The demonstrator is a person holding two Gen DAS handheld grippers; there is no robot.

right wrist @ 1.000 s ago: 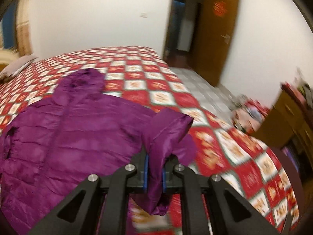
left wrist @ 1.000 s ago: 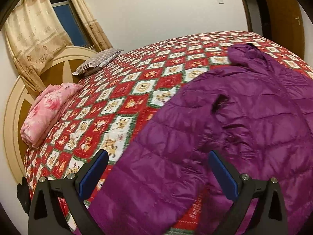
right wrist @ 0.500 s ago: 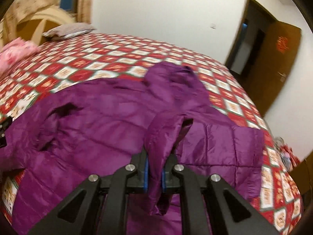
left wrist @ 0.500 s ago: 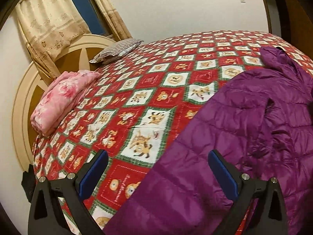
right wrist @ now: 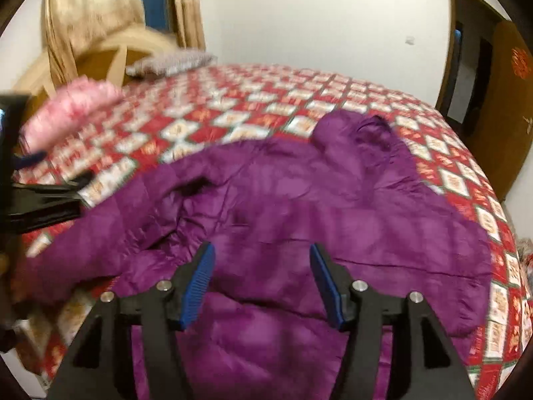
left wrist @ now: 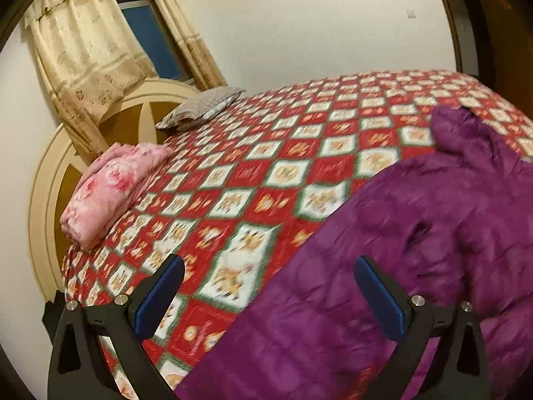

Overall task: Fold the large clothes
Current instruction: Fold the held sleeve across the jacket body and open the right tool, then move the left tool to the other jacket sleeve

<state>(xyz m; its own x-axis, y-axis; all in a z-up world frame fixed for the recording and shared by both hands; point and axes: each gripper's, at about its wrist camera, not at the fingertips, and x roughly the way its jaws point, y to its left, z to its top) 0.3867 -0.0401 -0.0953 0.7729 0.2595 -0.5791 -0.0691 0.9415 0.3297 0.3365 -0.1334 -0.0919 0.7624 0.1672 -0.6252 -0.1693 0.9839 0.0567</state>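
Right wrist view: right gripper (right wrist: 261, 283) has its jaws spread, nothing between the blue pads, hovering above the purple jacket (right wrist: 283, 206). Jacket lies flat on the red patterned bedspread (right wrist: 253, 100), hood towards the far edge. Left wrist view: left gripper (left wrist: 268, 295) has its jaws spread wide and empty, over the jacket's near edge. Pink folded blanket (left wrist: 110, 193) and grey pillow (left wrist: 203, 106) lie by the headboard (left wrist: 46, 180), well apart from the jacket.

No legible text; red decoration on door (right wrist: 518, 63) too blurred to read
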